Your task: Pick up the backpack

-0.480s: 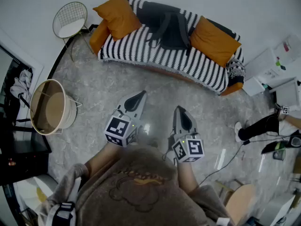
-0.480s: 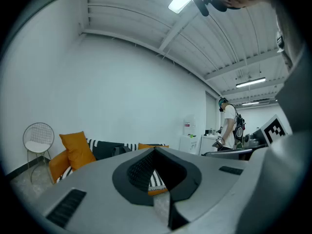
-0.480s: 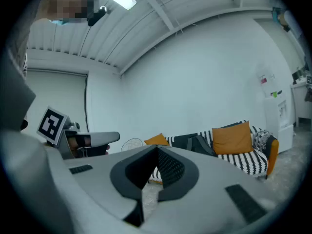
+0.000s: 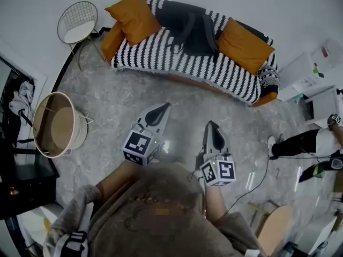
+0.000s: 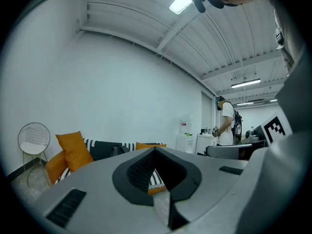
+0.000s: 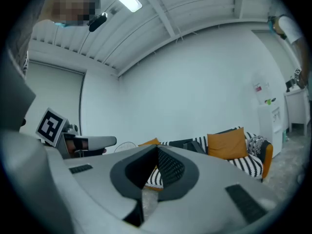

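Fingers (image 5: 140, 172) of the left gripper (image 4: 164, 107) and right gripper (image 4: 211, 124) are clenched on nothing, held level toward the dark backpack (image 4: 191, 29) slumped on the striped sofa (image 4: 161, 59) between orange cushions (image 4: 134, 16), well apart, likely because the approach comes first.

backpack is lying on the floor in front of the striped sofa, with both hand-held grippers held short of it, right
Not quite. The backpack is not on the floor: it lies on the seat of the striped sofa, between the orange cushions, as the head view shows. The rest holds: the left hand-held gripper and the right hand-held gripper are both held short of it.
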{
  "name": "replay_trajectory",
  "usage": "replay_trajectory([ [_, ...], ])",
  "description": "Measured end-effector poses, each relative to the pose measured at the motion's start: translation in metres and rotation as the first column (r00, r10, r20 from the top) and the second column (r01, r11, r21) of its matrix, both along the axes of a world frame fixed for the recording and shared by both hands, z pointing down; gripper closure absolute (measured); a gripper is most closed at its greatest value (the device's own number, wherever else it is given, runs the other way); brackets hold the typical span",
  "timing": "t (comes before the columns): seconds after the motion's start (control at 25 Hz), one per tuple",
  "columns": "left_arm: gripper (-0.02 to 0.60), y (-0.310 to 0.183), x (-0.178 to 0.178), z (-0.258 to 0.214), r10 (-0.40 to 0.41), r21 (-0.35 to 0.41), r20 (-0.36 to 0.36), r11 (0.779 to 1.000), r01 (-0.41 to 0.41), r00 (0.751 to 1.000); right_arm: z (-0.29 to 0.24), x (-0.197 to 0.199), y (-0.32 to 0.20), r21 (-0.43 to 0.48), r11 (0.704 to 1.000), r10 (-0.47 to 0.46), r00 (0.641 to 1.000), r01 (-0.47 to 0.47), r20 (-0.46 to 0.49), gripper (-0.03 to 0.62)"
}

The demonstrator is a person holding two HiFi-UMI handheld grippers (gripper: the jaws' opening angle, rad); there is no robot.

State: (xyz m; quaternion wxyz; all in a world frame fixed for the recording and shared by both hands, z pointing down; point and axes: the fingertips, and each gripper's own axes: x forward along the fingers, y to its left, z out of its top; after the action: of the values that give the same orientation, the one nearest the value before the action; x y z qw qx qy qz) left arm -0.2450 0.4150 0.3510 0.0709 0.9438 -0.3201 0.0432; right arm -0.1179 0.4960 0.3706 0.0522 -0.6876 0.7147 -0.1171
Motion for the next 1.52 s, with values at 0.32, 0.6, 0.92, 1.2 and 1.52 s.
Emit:
replay_trajectory([
  [0.32,0.580,-0.018,-0.020,0.012,0.046,-0.003,0.003,0.999,-0.046,0.999,0.004,-0.020,-0.012,0.009,0.999,0.032,0.999,-0.031,-0.010,0.589],
  [0.6,0.580,-0.043,-0.007,0.019,0.050,-0.001,-0.005,0.999,-0.050,0.999,0.012,-0.006,-0.040,0.011,0.999,0.038,0.999,-0.038,-0.008,0.589],
  [0.92,0.580,-0.097,0.021,0.022,0.045,-0.001,0.009,0.999,-0.045,0.999,0.021,0.023,-0.095,0.008,0.999,0.038,0.999,-0.038,0.014,0.589],
  [1.2,0.580,-0.148,0.062,0.024,0.045,-0.012,0.024,0.999,-0.045,0.999,0.027,0.063,-0.145,-0.016,0.999,0.035,0.999,-0.034,0.035,0.589],
  [1.52,0.580,-0.215,0.119,0.014,0.018,-0.034,0.029,0.999,-0.017,0.999,0.018,0.122,-0.216,-0.030,0.999,-0.008,0.999,0.010,0.047,0.589],
])
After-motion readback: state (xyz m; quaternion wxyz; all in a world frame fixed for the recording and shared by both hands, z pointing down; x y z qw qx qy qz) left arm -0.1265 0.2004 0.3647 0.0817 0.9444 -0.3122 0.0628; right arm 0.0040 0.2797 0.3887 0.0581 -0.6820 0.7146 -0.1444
